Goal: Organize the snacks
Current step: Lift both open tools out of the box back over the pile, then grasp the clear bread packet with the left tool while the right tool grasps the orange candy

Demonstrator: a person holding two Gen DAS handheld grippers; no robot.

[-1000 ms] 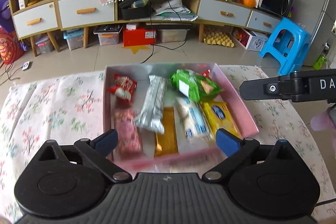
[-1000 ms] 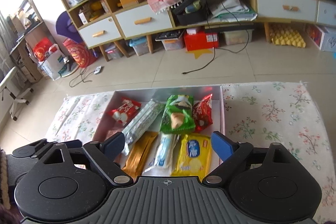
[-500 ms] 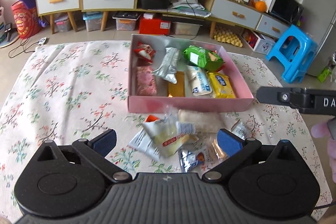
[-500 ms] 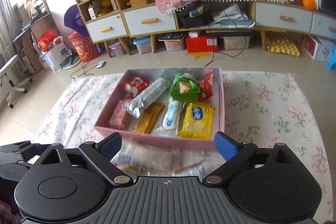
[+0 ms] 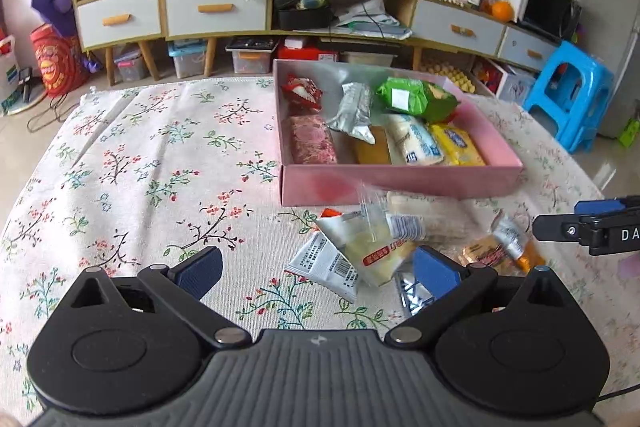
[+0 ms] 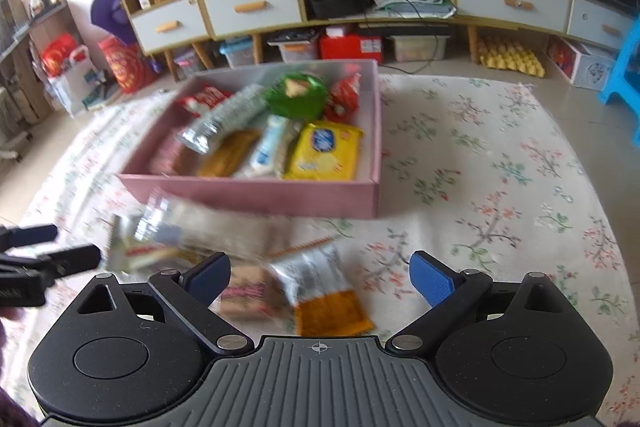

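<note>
Floral cloth is covering the worktop point(image 5: 132, 163), with cabinets standing behind. Both claws, left point(image 5: 316, 273) and right point(image 6: 320, 277), are gaping wide and gripping nothing. Loose snacks point(image 5: 360, 251) are lying heaped against the near wall of the pink box point(image 5: 400, 183), whose long side is running left to right, with packets already lying inside.

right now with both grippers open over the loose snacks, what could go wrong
1. The loose snacks overlap in a pile in front of the pink box, so the right gripper may pinch two wrappers at once, say the silver-orange packet and its pink neighbour.
2. The left gripper sits close beside the right; both closing on the pile could collide.
3. The box is nearly full, so added packs may slide out.
</note>
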